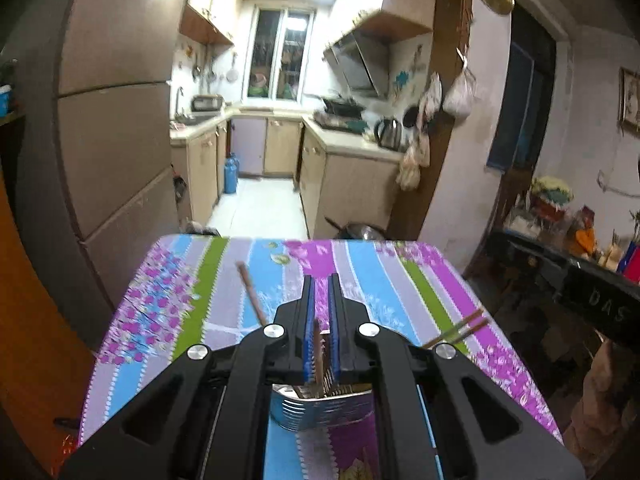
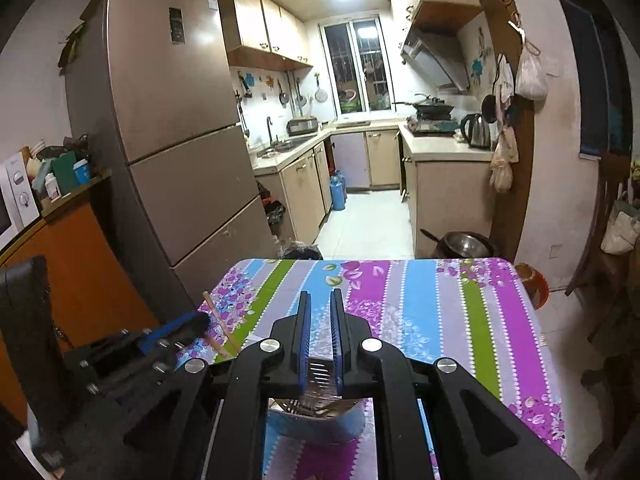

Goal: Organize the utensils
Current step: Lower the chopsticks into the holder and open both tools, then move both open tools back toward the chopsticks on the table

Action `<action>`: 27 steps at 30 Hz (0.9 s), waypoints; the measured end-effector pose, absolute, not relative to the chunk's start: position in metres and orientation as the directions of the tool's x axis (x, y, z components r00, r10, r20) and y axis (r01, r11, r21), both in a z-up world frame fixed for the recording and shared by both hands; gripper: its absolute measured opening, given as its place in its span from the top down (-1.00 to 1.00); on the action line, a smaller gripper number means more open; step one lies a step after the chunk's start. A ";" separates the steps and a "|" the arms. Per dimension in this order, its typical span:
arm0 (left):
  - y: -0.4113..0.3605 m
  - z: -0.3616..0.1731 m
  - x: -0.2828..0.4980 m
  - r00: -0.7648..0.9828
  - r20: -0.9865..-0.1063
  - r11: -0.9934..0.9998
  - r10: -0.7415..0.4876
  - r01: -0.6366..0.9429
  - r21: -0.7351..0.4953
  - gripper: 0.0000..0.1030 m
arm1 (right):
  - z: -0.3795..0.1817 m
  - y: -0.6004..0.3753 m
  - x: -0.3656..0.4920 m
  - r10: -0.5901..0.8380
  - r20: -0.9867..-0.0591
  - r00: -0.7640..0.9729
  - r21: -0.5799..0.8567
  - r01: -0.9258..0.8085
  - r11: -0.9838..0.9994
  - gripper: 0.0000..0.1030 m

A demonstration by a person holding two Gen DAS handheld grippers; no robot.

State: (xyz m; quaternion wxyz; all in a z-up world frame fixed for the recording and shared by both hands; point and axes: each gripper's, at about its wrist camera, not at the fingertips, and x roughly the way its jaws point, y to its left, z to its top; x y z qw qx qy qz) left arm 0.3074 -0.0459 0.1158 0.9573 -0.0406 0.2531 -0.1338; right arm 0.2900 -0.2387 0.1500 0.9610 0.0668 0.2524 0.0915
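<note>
My left gripper [image 1: 322, 280] is shut on a brown chopstick [image 1: 317, 348] that stands upright between its blue pads. The chopstick's lower end reaches into a ribbed metal utensil holder [image 1: 320, 412] right under the fingers. A second chopstick [image 1: 250, 292] slants up just left of those fingers; it also shows by the left gripper [image 2: 200, 322] as a thin stick [image 2: 218, 322]. My right gripper [image 2: 320, 296] has its pads close together. A slotted metal holder [image 2: 320, 416] shows below and between them, and I cannot tell whether they touch it. A pair of chopsticks [image 1: 460, 328] lies on the table at the right.
The table [image 2: 440, 312] carries a striped floral cloth. A tall fridge [image 2: 172, 128] and an orange cabinet [image 2: 80, 272] stand to the left. A metal pot [image 2: 464, 244] sits on the floor past the far edge. A cluttered dark shelf [image 1: 560, 248] lies right.
</note>
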 end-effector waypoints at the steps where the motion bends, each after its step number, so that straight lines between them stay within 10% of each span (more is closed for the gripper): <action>1: -0.041 0.124 0.301 0.846 -0.453 0.959 -0.281 0.235 -0.156 0.90 | 0.154 -0.244 0.281 0.208 -0.464 0.861 0.171 -0.144 0.975 0.78; 15: 0.046 0.192 0.138 0.962 -0.149 0.973 -0.228 0.218 -0.078 0.87 | 0.158 -0.331 0.067 0.229 -0.416 0.880 0.118 -0.197 0.973 0.60; 27: 0.036 0.080 0.031 0.954 -0.245 0.969 -0.171 0.208 0.131 0.36 | 0.016 -0.322 -0.062 -0.036 -0.481 0.876 -0.103 -0.015 0.995 0.55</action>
